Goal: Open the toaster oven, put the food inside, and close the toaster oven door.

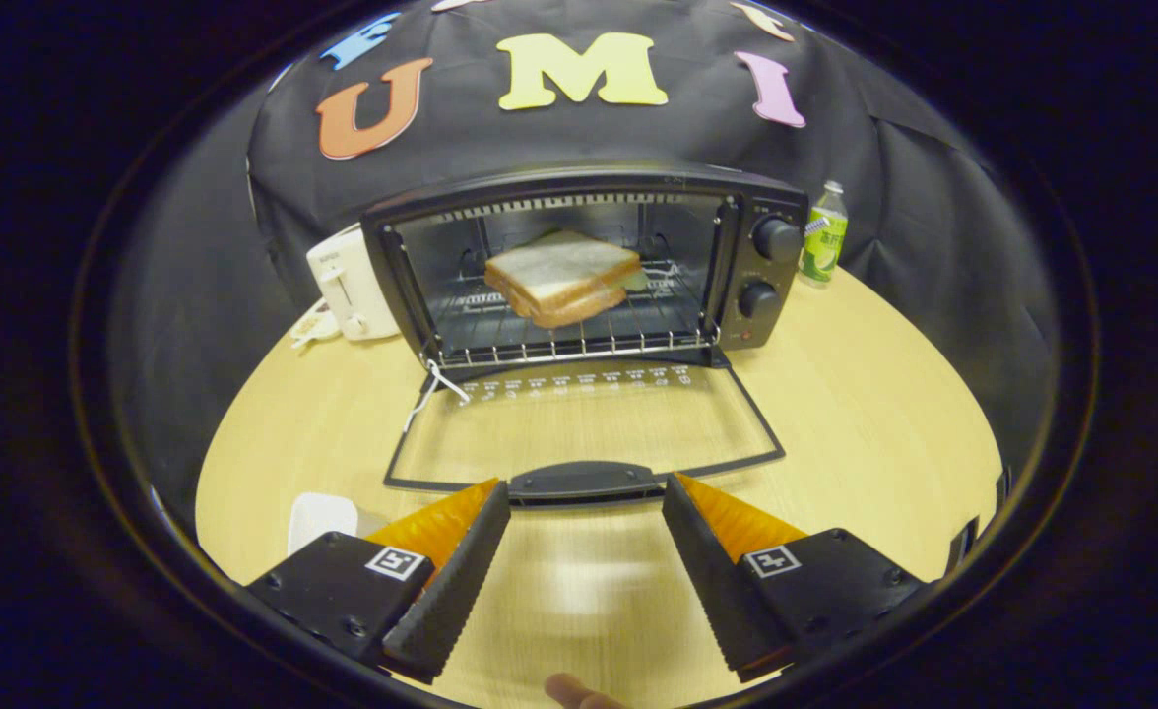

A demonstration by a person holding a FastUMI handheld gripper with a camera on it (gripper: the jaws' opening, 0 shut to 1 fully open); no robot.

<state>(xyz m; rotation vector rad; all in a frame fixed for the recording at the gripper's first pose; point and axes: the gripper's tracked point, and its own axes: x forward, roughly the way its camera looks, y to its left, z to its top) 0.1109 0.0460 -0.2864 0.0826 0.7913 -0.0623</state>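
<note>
The open, empty claw (586, 502) sits just before the handle (584, 482) of the toaster oven door (584, 428), probably a stiff, hinged glass panel best lifted there.

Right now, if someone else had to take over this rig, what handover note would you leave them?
Tool: open, holding nothing, its fingers spread to either side of the door handle, not gripping it.
Toaster oven: on the wooden table, door folded fully down and lying flat toward the tool.
Food: the sandwich sits on the wire rack inside the oven.
Done: oven opened, food placed inside.
Left: lift the door by its handle and swing it shut.
Nearby: a white appliance left of the oven, a bottle to its right.
</note>
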